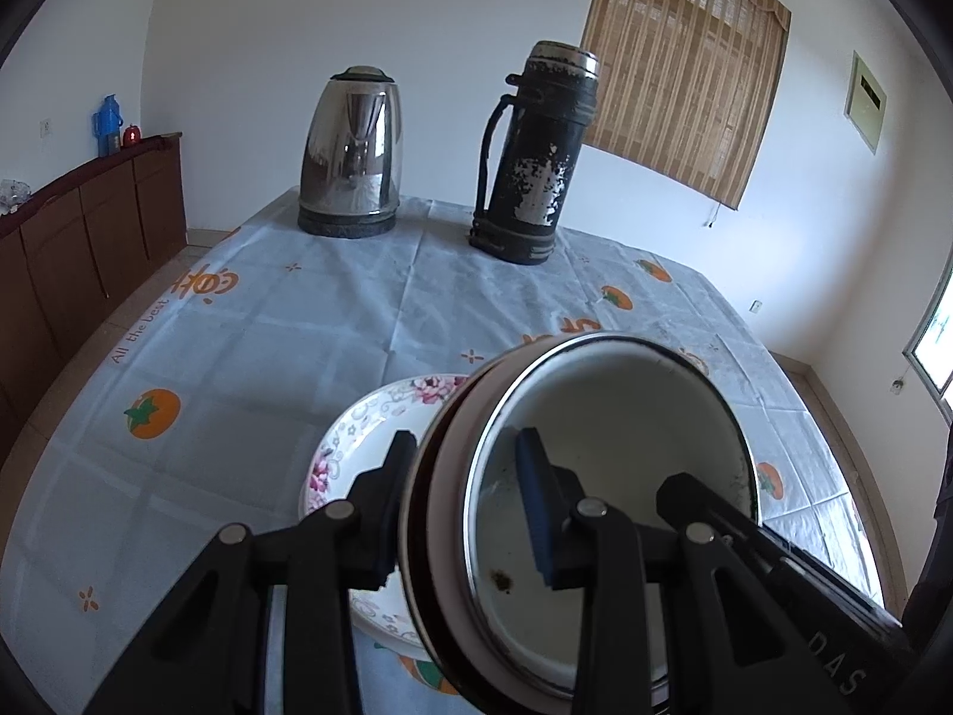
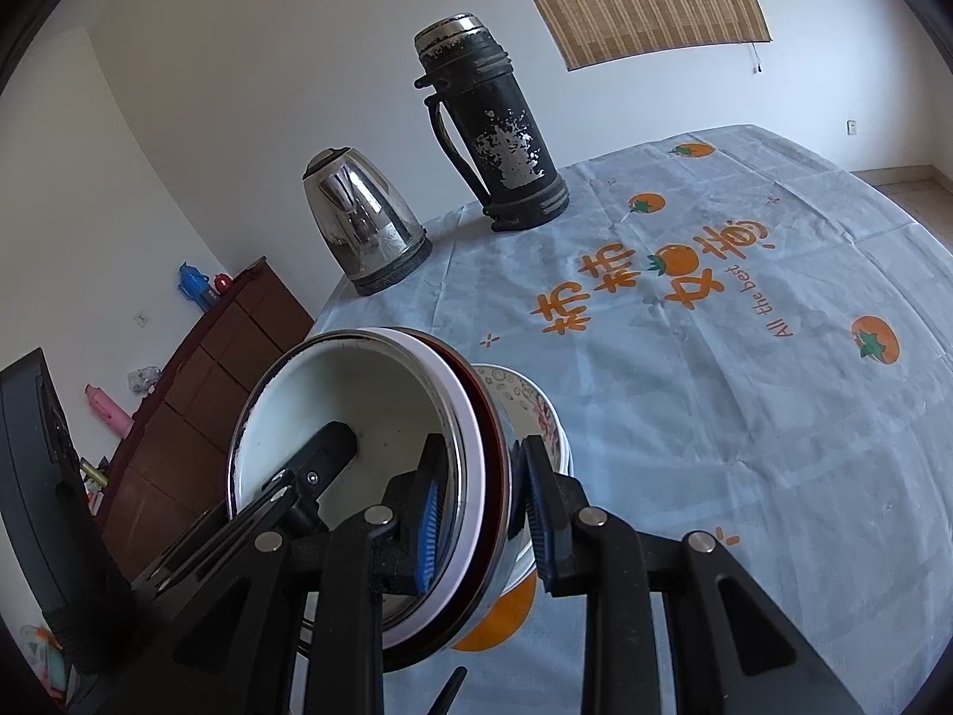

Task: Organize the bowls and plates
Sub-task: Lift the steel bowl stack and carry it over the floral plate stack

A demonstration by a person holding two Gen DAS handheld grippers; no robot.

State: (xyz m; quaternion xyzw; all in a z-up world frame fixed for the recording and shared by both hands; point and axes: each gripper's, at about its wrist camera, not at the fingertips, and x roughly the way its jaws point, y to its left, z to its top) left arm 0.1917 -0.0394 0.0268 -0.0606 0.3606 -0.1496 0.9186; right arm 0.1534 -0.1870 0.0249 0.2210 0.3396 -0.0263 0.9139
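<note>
The landmark is the black thermos [image 2: 494, 131], which stands upright near the far edge of the table [image 2: 744, 429]. Just left of the thermos stands the steel kettle [image 2: 363, 220]; a narrow gap of bare tablecloth lies between them. To the right of the thermos the cloth is open up to the far edge. In front of the thermos there is a wide free strip of cloth. Nearer than this strip, the nested bowls [image 1: 595, 512] are lifted over the floral plate [image 1: 369, 429], and both grippers clamp the rims, so this place is blocked. Far left of the thermos, beyond the table, a brown cabinet [image 1: 77, 250] lines the wall.
</note>
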